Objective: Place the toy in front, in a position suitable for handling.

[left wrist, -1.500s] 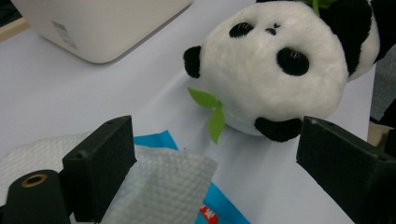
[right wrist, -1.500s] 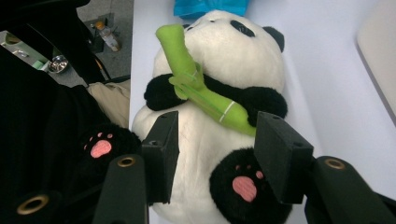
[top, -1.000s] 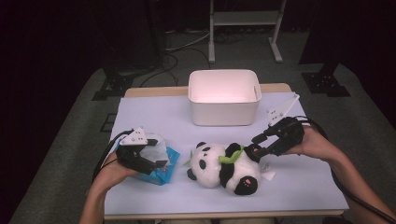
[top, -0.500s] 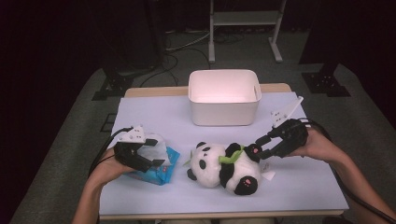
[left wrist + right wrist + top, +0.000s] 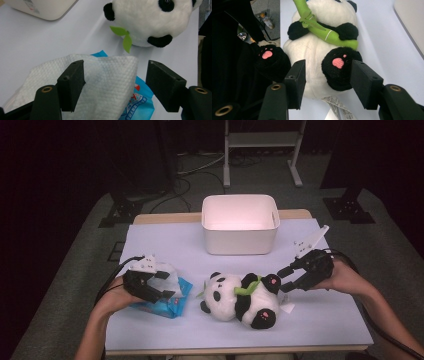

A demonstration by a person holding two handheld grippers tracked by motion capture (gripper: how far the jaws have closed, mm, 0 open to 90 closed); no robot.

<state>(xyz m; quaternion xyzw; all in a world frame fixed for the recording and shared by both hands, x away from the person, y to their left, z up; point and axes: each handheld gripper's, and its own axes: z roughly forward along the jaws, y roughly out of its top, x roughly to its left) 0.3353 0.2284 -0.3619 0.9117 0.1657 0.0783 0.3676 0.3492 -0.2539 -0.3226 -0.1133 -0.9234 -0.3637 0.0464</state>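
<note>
A plush panda [image 5: 235,297] lies on its back mid-table, hugging a green bamboo stalk [image 5: 322,31]. My right gripper [image 5: 281,281] reaches in from the right and is open. One black foot with a pink pad [image 5: 338,67] sits between its jaws, and the left jaw stands clear of it. On the left, a white wipe [image 5: 105,82] sticks up from a blue wipes pack [image 5: 175,305]. My left gripper [image 5: 115,66] straddles the wipe and is open. Its jaws have just been closing, and a gap remains at the right jaw.
A white bin [image 5: 240,227] stands at the back middle of the pale table [image 5: 165,240]. A paper tag [image 5: 334,105] trails from the panda's underside. Beyond the table edges lie dark floor, cables and stand legs.
The left jaws have drawn a little closer around the wipe. The right gripper has edged slightly toward the panda's foot. Panda, pack and bin have not moved.
</note>
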